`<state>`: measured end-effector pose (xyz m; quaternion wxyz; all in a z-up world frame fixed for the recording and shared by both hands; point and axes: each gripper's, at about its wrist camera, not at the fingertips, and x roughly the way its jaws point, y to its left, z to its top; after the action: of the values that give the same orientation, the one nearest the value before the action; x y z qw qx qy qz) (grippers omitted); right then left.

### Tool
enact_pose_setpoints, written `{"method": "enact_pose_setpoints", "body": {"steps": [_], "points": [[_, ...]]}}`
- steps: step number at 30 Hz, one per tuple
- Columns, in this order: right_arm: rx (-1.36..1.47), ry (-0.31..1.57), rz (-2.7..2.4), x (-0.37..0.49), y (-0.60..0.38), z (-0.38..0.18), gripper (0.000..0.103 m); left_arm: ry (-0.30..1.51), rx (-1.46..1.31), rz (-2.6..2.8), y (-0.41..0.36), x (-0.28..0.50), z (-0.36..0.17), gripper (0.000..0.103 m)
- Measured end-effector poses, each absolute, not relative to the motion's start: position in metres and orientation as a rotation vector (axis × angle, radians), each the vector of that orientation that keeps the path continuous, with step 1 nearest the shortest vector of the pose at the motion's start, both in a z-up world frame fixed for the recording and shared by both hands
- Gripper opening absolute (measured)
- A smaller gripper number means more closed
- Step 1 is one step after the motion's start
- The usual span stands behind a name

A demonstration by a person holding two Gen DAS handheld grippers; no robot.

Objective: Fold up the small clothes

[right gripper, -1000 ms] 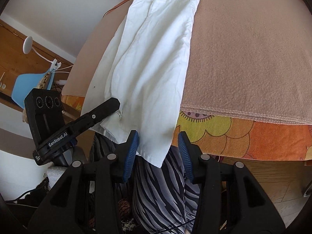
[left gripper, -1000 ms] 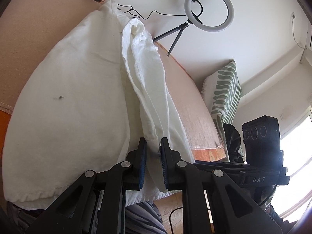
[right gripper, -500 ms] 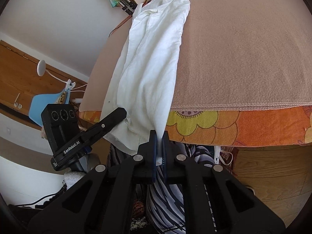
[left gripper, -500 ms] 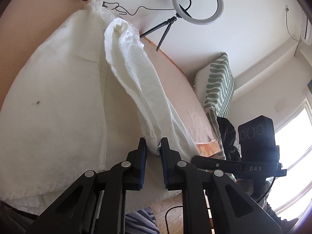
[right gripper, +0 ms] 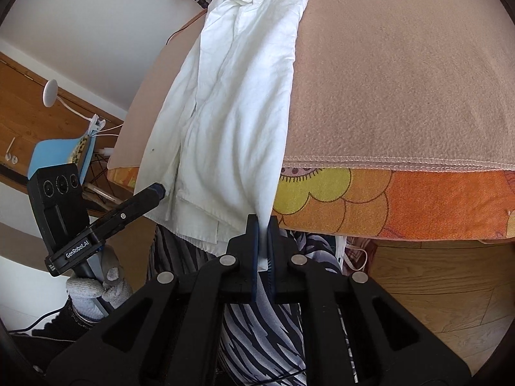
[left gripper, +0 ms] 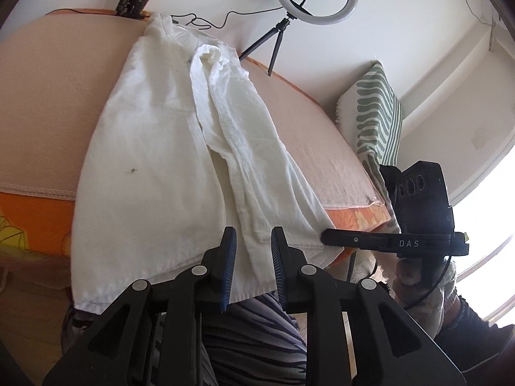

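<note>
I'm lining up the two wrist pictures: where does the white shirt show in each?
Left wrist view: white shirt fills the centre, its hem between the opening left gripper jaws.
Right wrist view: shirt runs top centre to bottom centre, right gripper pinching its corner.
Shared landmark: the beige blanket.

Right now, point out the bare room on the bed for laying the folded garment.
Free: the beige blanket right of the white shirt, and a strip on its other side. Crowded: the near edge, where the right gripper pinches the hem and the left gripper is opening.
</note>
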<state>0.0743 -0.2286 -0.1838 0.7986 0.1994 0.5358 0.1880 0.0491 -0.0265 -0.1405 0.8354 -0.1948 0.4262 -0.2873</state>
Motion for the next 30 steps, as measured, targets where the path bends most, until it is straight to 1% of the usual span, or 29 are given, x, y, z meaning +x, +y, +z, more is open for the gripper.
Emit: {"method": "enact_pose_setpoints", "body": {"steps": [2, 3, 4, 6, 7, 8, 9, 10, 11, 20, 30], "points": [[0.425, 1.148, 0.401, 0.074, -0.230, -0.184, 0.006, 0.878, -0.403, -0.580, -0.007, 0.040, -0.133, 0.024], [0.427, 1.147, 0.402, 0.073, -0.229, -0.184, 0.006, 0.865, -0.392, -0.555, 0.002, 0.036, -0.130, 0.027], [0.436, 1.142, 0.406, 0.072, -0.230, -0.184, 0.008, 0.854, -0.382, -0.523, 0.013, 0.034, -0.128, 0.030], [0.451, 1.133, 0.412, 0.070, -0.233, -0.183, 0.009, 0.843, -0.403, -0.454, 0.037, 0.034, -0.128, 0.043], [0.460, 1.125, 0.421, 0.069, -0.235, -0.182, 0.013, 0.846, -0.431, -0.423, 0.049, 0.035, -0.131, 0.044], [0.473, 1.118, 0.428, 0.069, -0.236, -0.180, 0.020, 0.853, -0.460, -0.400, 0.060, 0.037, -0.134, 0.044], [0.487, 1.112, 0.432, 0.068, -0.238, -0.179, 0.026, 0.862, -0.490, -0.387, 0.067, 0.039, -0.138, 0.044], [0.504, 1.105, 0.438, 0.068, -0.240, -0.179, 0.037, 0.877, -0.522, -0.380, 0.074, 0.040, -0.143, 0.044], [0.519, 1.102, 0.445, 0.068, -0.242, -0.178, 0.042, 0.895, -0.552, -0.381, 0.078, 0.043, -0.148, 0.044], [0.593, 1.119, 0.427, 0.063, -0.253, -0.188, 0.042, 1.003, -0.751, -0.415, 0.078, 0.053, -0.185, 0.044], [0.610, 1.130, 0.464, 0.068, -0.242, -0.198, 0.042, 1.035, -0.844, -0.518, 0.072, 0.065, -0.196, 0.044]]}}
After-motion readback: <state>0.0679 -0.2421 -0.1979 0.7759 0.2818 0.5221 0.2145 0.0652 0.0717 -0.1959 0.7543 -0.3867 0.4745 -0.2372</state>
